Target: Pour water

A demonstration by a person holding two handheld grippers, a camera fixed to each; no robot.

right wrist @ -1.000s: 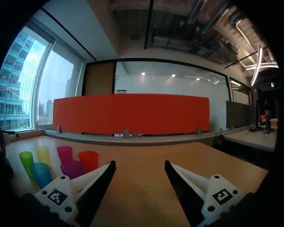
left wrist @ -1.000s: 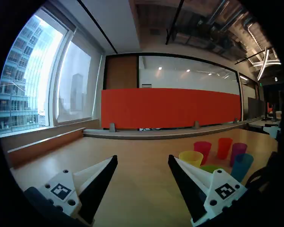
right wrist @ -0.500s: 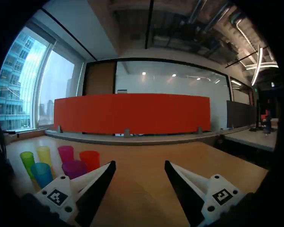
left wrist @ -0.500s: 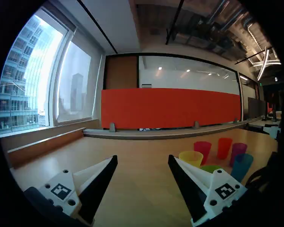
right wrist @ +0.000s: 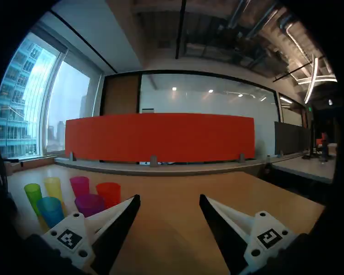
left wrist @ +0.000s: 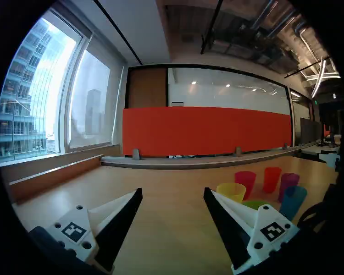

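— Where does the light come from?
— Mostly daylight through the big window (left wrist: 39, 101) at the left of both views; its panes are washed out almost to white. A strip light (left wrist: 319, 78) glows in the upper right, and small spots shine in the glass wall (left wrist: 227, 91).
— Is it sharp?
— Yes, no motion blur. The table (left wrist: 172, 201) has a pale sheen toward the window, the ceiling (left wrist: 245, 32) is dim, and straight lines bow heavily near the edges. The cups (left wrist: 271, 178) show clear colours.

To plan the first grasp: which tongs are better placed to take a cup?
Probably the left tongs: open, with the yellow cup just beside one finger. The right tongs are nearly equal.
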